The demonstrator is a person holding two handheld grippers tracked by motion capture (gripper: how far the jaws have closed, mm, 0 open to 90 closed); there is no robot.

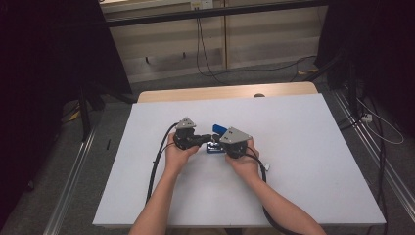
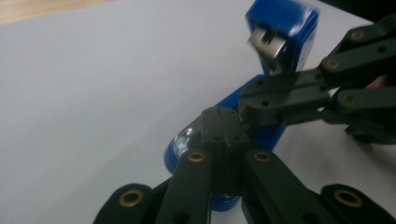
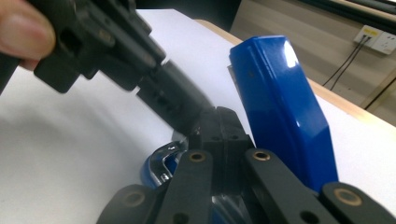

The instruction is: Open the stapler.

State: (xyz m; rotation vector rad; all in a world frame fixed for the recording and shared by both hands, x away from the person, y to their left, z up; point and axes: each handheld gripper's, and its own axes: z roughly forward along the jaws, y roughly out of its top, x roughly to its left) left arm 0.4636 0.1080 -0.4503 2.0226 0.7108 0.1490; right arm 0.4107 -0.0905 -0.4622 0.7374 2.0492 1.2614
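Black jaws of the left gripper (image 2: 223,123) stood pressed together over the base of a blue stapler (image 2: 261,135), and the right gripper (image 3: 219,123) was also fully closed, its tip meeting the other one there; I could not tell if either one pinched the base. Its lid (image 3: 280,107) was lifted up, and it lay at the middle of a white table (image 1: 303,161). Behind the table (image 1: 161,93) a grey floor (image 1: 161,81), cables (image 1: 205,54) and a pale wall (image 1: 264,34) were seen.
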